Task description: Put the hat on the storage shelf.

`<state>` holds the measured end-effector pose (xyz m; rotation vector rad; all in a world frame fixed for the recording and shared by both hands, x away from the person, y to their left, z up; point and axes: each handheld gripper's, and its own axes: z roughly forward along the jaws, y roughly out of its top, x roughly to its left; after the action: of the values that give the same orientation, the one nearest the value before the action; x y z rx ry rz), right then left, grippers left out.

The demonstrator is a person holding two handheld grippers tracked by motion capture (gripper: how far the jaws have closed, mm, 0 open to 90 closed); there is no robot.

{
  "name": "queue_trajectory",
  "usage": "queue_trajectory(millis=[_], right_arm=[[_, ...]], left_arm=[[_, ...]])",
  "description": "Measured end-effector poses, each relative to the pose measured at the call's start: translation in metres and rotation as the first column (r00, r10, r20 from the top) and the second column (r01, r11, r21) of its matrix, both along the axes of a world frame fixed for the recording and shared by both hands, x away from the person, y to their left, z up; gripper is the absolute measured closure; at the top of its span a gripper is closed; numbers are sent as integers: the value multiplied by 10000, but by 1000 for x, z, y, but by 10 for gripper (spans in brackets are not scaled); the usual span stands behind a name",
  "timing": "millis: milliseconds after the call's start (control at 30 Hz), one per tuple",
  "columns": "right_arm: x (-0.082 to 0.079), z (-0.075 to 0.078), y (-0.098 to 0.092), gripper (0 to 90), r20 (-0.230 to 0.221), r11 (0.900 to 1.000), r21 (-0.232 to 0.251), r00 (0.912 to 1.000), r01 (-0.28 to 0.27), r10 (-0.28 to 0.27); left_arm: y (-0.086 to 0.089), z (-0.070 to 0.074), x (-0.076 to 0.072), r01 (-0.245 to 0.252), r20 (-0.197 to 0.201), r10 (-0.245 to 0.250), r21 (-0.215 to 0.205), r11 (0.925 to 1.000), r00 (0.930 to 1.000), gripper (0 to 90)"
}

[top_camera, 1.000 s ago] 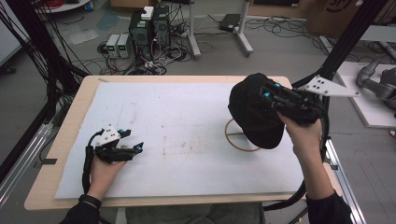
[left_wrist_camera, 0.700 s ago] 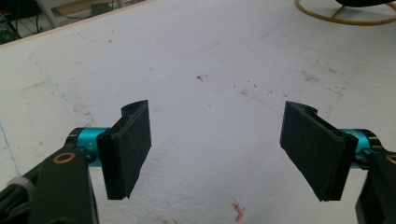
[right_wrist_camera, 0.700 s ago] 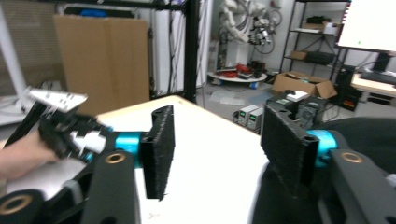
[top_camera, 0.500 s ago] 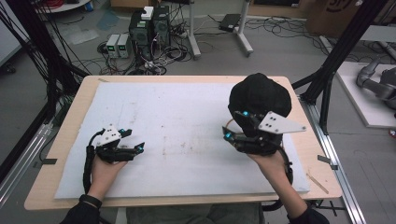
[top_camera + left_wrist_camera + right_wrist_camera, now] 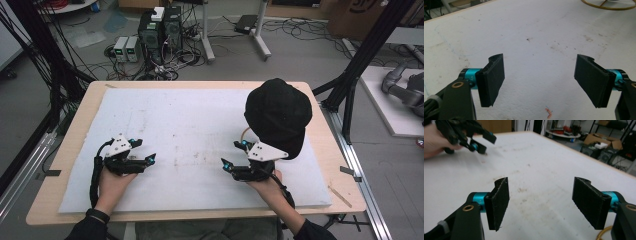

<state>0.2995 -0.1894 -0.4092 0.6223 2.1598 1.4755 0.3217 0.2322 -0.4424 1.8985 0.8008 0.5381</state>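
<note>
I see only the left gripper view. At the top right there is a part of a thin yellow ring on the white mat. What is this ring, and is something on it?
Observer: In the high view a black cap sits over that ring, which looks like the base of a small stand.
Operator: Is the right gripper holding the cap?
Observer: No. The right gripper is low over the white mat, beside the cap, with its jaws apart and nothing between them.
Operator: Where does it point?
Observer: Toward the left gripper, which appears far off at the top left of the right gripper view, in a hand.
</note>
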Motion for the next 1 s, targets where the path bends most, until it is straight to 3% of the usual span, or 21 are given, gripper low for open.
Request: queue_trajectory(millis=[67, 167, 433, 700, 1000], right_arm=[[3, -7, 5, 297, -442, 9988, -439, 9988, 204, -224], [8, -14, 8, 306, -521, 9972, -699, 9982, 259, -296], [14, -24, 4, 314, -939, 9958, -572, 9927, 711, -762], [20, -31, -7, 299, -1499, 9900, -435, 9789, 1342, -1393], [20, -34, -7, 290, -1309, 9897, -665, 9822, 1265, -1344]], left_arm=[[0, 0, -1, 24, -13, -24, 39, 10000, 10000, 244], [-1, -1, -2, 44, -43, -43, 82, 10000, 10000, 245], [-1, -3, -2, 9, -68, -8, 99, 10000, 10000, 244], [-3, -4, -1, 0, -40, 0, 74, 10000, 10000, 244], [-5, -4, 0, 22, -28, -21, 80, 10000, 10000, 242]])
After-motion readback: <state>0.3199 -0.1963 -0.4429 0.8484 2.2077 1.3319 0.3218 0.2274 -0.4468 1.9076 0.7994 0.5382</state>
